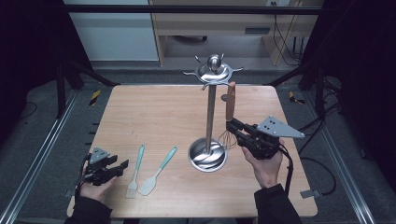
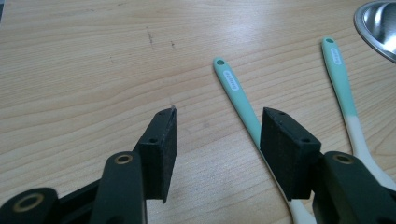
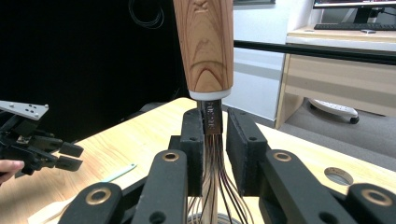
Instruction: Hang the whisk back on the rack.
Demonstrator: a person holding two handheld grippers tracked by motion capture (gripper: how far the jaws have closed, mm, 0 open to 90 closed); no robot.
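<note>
A whisk [image 1: 229, 109] with a tapered wooden handle, grain plainly banded, hangs from a hook of the steel stand [image 1: 210, 100]. In the right gripper view the handle [image 3: 204, 44] ends in a pale ring, below which a flat metal neck runs down into thin dark wires that fan out. The right gripper [image 3: 215, 140] stands around that neck: the left pad lies against it, while a narrow gap shows between the neck and the right pad, so the jaws are only slightly parted and not pinching. In the high view this gripper [image 1: 232, 127] sits just right of the stand's round, polished dish base, with its grey three-cornered plate on top.

The stand is a slim shiny pole rising from that dish to a disc with short hooks and a ball knob.

The left gripper [image 2: 217, 149] rests low at the table's [image 1: 140, 112] near left corner, its square black pads spread wide with nothing between them. Just beside it lie two utensils with mint-green handles, each with a hole at the end: a brush [image 1: 136, 171] with pale bristles and a spatula [image 1: 157, 171] with a smooth whitish blade. The tabletop is light wood with fine straight grain.
</note>
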